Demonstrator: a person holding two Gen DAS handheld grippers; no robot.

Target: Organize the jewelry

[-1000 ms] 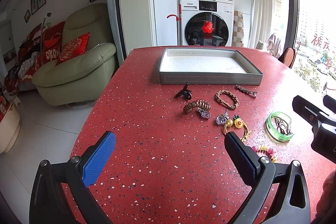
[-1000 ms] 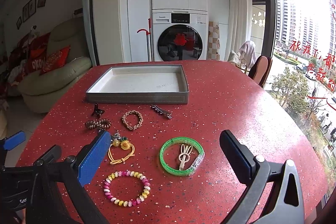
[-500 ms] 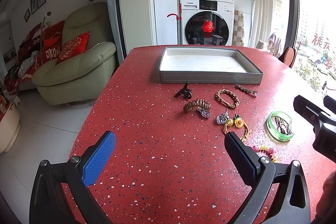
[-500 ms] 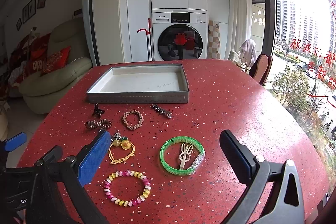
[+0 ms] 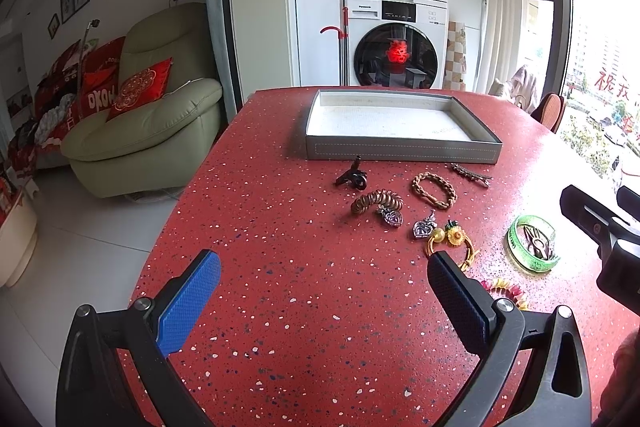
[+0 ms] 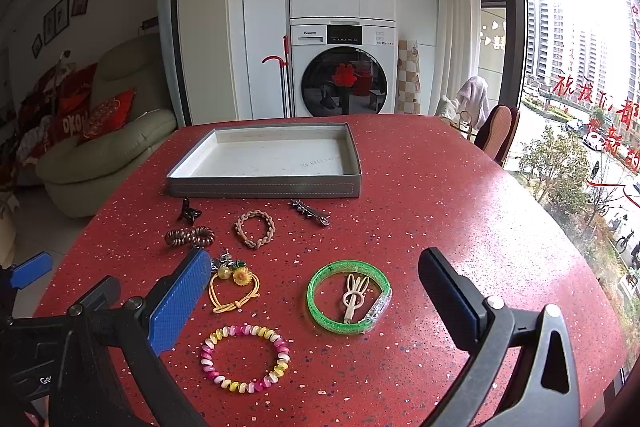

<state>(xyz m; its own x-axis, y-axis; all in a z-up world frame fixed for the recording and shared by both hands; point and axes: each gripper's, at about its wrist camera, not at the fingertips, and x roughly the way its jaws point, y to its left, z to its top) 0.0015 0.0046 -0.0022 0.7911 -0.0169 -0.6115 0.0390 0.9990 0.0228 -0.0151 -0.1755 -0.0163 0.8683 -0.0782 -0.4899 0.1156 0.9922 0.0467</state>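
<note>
A: Hovering wide open and holding nothing, right gripper point(image 6: 316, 293) above green bangle point(image 6: 349, 297); left gripper point(image 5: 324, 277) likewise.

B: Best pinching one rim only, then lifting toward empty tray point(image 6: 264, 185).

Table point(image 6: 420, 195): red, speckled with white and dark flecks; tray point(image 6: 264, 185): grey outer wall with pale stitching, off-white floor; bangle point(image 6: 349, 297): translucent green with one clear section; rabbit-shaped clip point(image 6: 353, 295): cream; coiled bracelet point(image 6: 245, 358): pink, yellow and white twists; cord tie point(image 6: 234, 287): yellow, with a yellow flower and a yellow bead; chain bracelet point(image 6: 255, 229): tan; spiral hair tie point(image 6: 189, 237): brown; small claw clip point(image 6: 188, 211): black; bar clip point(image 6: 309, 212): dark metallic; finger pads point(image 6: 178, 301): blue, cross-hatched.
</note>
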